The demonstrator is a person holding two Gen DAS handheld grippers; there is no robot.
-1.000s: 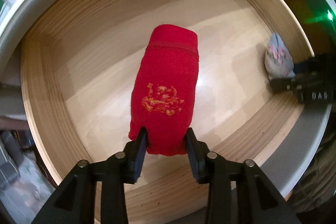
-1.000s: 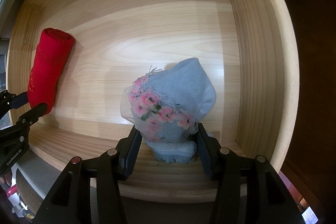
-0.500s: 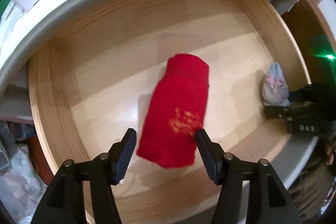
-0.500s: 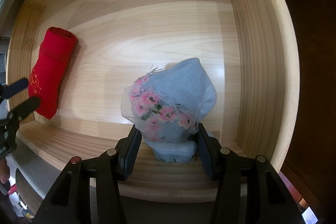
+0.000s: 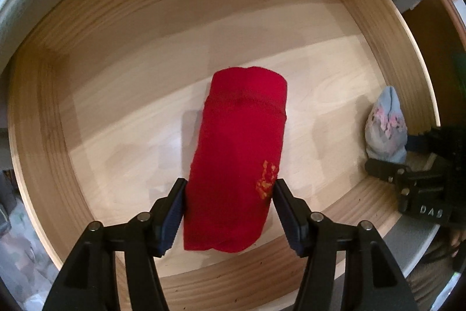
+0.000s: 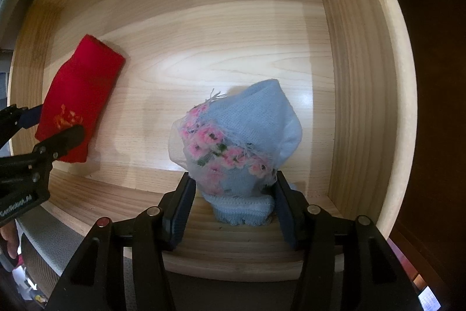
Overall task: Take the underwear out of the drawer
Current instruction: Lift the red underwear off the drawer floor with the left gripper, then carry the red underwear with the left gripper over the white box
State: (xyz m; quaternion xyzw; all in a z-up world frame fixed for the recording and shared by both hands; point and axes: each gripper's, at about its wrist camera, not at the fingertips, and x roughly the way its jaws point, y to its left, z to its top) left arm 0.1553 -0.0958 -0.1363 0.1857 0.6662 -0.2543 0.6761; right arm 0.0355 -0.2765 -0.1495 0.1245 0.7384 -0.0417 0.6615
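lighting, as i see it from the controls: warm and indoor, fairly bright on the drawer floor (image 6: 233, 28), with a pale glare patch mid-board in the right wrist view. soft shadows fall beside the red roll (image 5: 236, 159) and behind the blue floral bundle (image 6: 247, 136). left wrist view is slightly soft, its wood grain smeared; right wrist view is sharper. heavy fisheye bending curves the drawer walls; corners go black. surroundings outside the drawer are dim and murky.
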